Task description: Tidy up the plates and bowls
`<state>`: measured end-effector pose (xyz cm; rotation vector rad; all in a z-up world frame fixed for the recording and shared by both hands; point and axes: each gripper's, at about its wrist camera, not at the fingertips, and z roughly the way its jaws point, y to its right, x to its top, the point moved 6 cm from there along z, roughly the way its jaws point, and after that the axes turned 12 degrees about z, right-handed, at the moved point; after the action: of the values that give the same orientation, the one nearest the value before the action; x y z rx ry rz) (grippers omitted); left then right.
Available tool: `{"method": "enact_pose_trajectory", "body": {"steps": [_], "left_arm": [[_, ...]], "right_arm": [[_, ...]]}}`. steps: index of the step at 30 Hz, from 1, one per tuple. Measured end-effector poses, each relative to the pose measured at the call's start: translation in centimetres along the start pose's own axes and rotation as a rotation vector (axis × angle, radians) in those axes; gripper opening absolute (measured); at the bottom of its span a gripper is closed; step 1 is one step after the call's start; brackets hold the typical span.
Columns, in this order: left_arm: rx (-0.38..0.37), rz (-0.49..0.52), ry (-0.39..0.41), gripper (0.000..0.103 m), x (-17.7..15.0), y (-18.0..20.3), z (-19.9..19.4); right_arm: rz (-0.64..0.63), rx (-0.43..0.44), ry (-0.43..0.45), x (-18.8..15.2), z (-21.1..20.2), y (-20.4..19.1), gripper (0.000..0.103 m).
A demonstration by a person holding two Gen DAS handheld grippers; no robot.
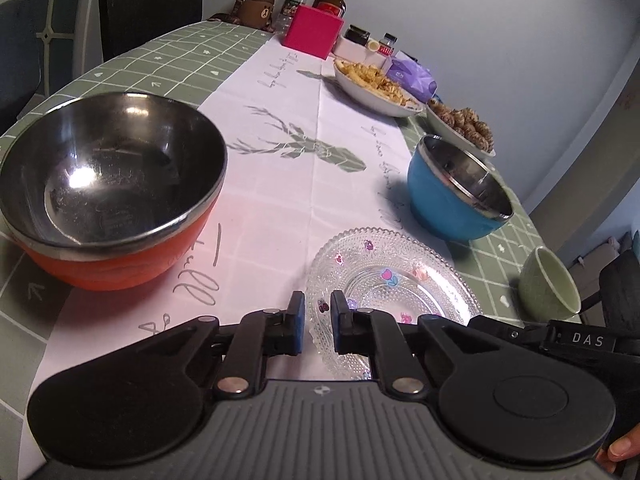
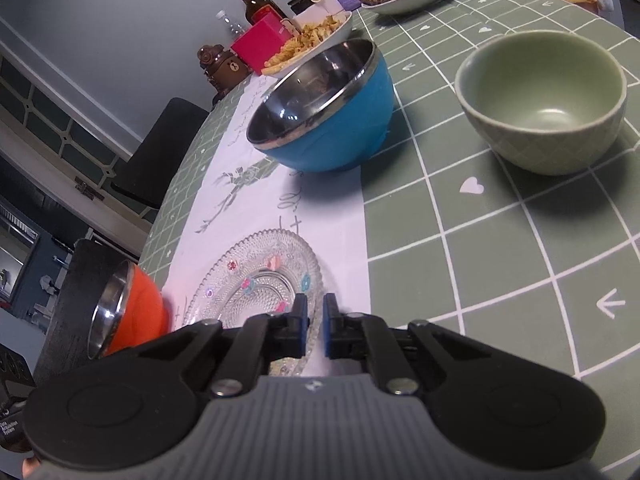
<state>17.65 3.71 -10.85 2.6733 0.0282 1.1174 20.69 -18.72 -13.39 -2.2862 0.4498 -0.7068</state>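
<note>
I have both sets of fingers closed on the rim of the glass plate, one on each side. My left gripper pinches the near edge as its own camera shows it, and my right gripper has narrowed down on the opposite edge; through the clear, beaded glass I can't be fully sure how much rim sits between the right pads, but they look pressed onto it.

The plate lies on the white runner of the table. Taking the plate as my landmark: the orange bowl sits just beside it on my left, the blue bowl stands beyond it, and the small green bowl is off to its right, well apart.

I judge the plate stiff, light, slick and brittle. The raised beading along the edge should give the pads some bite, so the rim is the right place to hold. I'd lift evenly with both hands, keeping it level, and avoid squeezing harder or twisting one side against the other.
</note>
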Motion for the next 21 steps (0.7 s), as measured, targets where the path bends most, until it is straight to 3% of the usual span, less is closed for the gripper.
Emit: {"method": "enact_pose_trajectory", "body": {"steps": [9,21], "left_arm": [[-0.013,-0.007,0.000,0.014,0.6,1.2,-3.8],[-0.035,-0.023,0.011,0.014,-1.0,2.1,-10.0]], "right_arm": [[-0.026,0.015,0.016,0.2,-3.5,-2.3,0.005],[-0.030,0.032,-0.056,-3.4,-8.2,-2.9,0.006]]}}
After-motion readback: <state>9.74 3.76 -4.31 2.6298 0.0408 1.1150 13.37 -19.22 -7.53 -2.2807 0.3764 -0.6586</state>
